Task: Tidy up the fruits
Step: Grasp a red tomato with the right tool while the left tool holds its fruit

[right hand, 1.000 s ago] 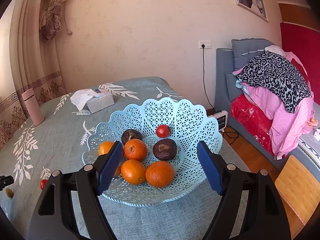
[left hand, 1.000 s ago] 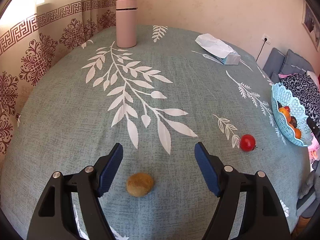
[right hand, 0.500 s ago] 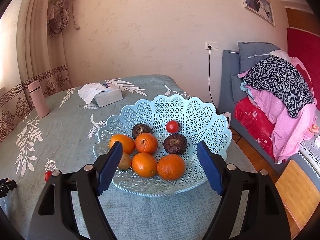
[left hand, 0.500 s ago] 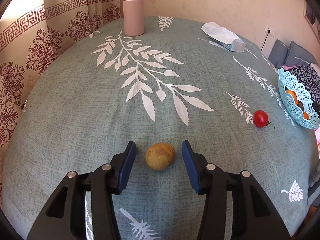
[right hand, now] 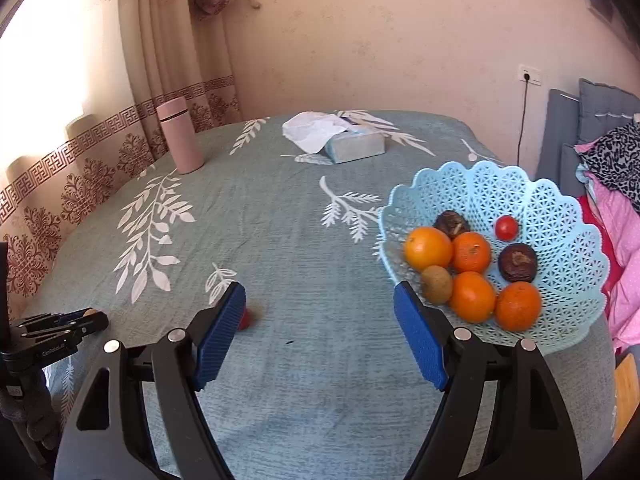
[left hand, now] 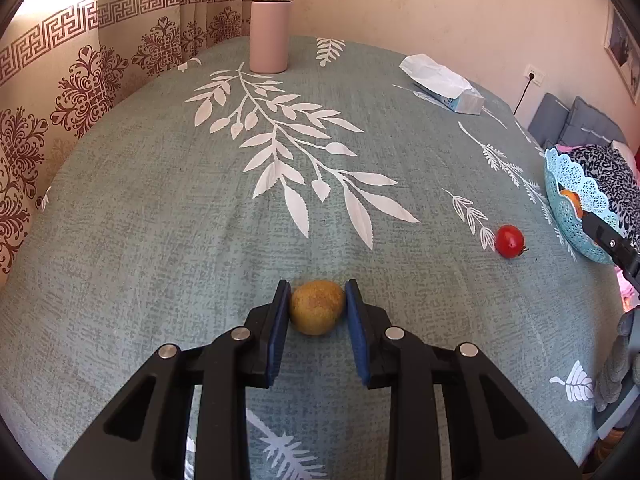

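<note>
My left gripper (left hand: 318,294) is shut on a brown kiwi (left hand: 317,306) that rests on the green tablecloth. A red cherry tomato (left hand: 509,241) lies to its right; in the right wrist view the tomato (right hand: 245,319) is mostly hidden behind my left finger. My right gripper (right hand: 320,300) is open and empty above the cloth, left of the light-blue lattice basket (right hand: 560,216). The basket holds several oranges (right hand: 428,249), a kiwi (right hand: 437,284), a cherry tomato (right hand: 506,227) and two dark fruits (right hand: 518,262). The basket also shows at the right edge of the left wrist view (left hand: 576,184).
A pink flask (left hand: 269,27) stands at the table's far edge near the patterned curtain. A tissue box (left hand: 444,84) lies at the far right. The left gripper's body (right hand: 48,336) shows at the left of the right wrist view. A bed with clothes (right hand: 616,168) is beyond the basket.
My left gripper has closed onto the kiwi. My right gripper has swung left, away from over the basket, toward the table's middle and the loose tomato.
</note>
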`<state>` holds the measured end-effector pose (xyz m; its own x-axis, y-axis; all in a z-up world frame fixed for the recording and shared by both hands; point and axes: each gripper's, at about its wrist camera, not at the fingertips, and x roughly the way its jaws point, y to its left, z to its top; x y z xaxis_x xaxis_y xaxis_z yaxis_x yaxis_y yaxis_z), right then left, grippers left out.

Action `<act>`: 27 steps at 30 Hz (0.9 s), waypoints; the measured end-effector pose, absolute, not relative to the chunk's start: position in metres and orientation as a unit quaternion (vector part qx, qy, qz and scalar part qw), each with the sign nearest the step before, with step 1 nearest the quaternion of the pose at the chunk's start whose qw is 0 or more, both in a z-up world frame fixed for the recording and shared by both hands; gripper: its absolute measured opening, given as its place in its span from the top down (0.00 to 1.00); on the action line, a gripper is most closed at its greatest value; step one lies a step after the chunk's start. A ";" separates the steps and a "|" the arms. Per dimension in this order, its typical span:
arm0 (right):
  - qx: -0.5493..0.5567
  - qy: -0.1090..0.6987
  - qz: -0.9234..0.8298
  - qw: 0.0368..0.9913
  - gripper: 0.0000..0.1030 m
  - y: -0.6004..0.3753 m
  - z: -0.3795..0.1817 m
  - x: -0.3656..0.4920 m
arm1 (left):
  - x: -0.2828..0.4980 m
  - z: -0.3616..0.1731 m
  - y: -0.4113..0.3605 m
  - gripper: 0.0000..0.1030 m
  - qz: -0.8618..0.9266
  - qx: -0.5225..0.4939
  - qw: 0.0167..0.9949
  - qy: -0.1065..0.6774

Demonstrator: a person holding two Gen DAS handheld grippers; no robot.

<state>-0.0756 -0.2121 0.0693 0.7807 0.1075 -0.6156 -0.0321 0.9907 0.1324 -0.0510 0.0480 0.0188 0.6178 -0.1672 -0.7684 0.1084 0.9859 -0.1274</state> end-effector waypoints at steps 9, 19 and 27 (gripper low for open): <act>0.013 0.389 0.116 0.914 0.27 -0.148 0.049 -0.041 | -0.053 0.019 0.048 0.73 -0.080 -0.034 0.901 0.424; 0.002 0.443 0.111 0.890 0.66 -0.144 0.021 -0.022 | -0.054 0.018 0.047 0.73 -0.080 -0.030 0.902 0.423; 0.012 0.432 0.107 0.896 0.72 -0.150 0.028 -0.029 | -0.054 0.017 0.046 0.73 -0.079 -0.027 0.903 0.421</act>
<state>-0.0291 -0.1501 0.0277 0.6047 0.2018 -0.7705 -0.1806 0.9769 0.1141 -0.0538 0.0458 0.0174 0.6329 -0.1645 -0.7565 0.1195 0.9862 -0.1145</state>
